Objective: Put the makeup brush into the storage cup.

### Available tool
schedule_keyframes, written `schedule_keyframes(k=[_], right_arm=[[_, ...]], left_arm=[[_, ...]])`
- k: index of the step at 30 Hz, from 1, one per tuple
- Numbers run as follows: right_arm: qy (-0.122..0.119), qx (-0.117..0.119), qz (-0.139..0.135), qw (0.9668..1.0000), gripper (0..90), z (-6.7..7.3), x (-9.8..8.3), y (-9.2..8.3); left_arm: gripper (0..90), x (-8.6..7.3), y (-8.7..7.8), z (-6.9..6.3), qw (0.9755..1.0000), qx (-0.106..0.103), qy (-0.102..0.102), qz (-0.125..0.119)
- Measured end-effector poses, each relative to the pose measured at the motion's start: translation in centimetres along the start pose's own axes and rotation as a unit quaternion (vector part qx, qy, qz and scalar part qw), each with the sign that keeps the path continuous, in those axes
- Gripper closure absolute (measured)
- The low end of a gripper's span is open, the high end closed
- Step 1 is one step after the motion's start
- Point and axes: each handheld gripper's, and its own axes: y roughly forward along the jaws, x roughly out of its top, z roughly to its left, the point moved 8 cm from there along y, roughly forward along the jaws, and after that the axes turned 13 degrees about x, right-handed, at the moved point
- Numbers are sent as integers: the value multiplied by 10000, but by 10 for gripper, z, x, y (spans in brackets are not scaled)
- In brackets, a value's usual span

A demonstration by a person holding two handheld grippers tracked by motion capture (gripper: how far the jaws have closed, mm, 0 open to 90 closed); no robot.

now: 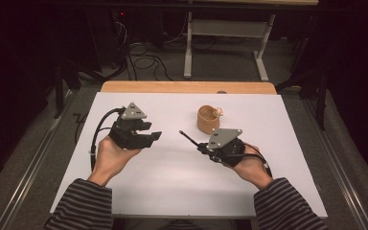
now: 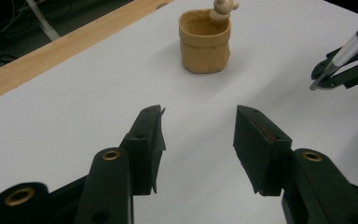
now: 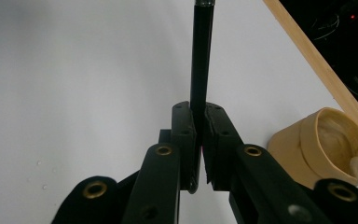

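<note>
The right claw (image 1: 197,143) grips a black pen (image 1: 188,137) at frame centre, near the tan cup (image 1: 207,120) just above it. The left claw (image 1: 149,132) stands open over bare white tabletop (image 1: 172,191), with wide room toward the wooden far edge (image 1: 187,87). No readable writing.

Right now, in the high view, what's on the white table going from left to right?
left gripper → pen held in the right gripper → tan cup
</note>
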Motion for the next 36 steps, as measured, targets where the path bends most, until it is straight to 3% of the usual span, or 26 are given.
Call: schedule_keyframes(k=[36], right_arm=[[233,-70,-291,9993,857,-7,-2,-15]], left_arm=[[519,-40,-4,16,9991,101,-402,-60]])
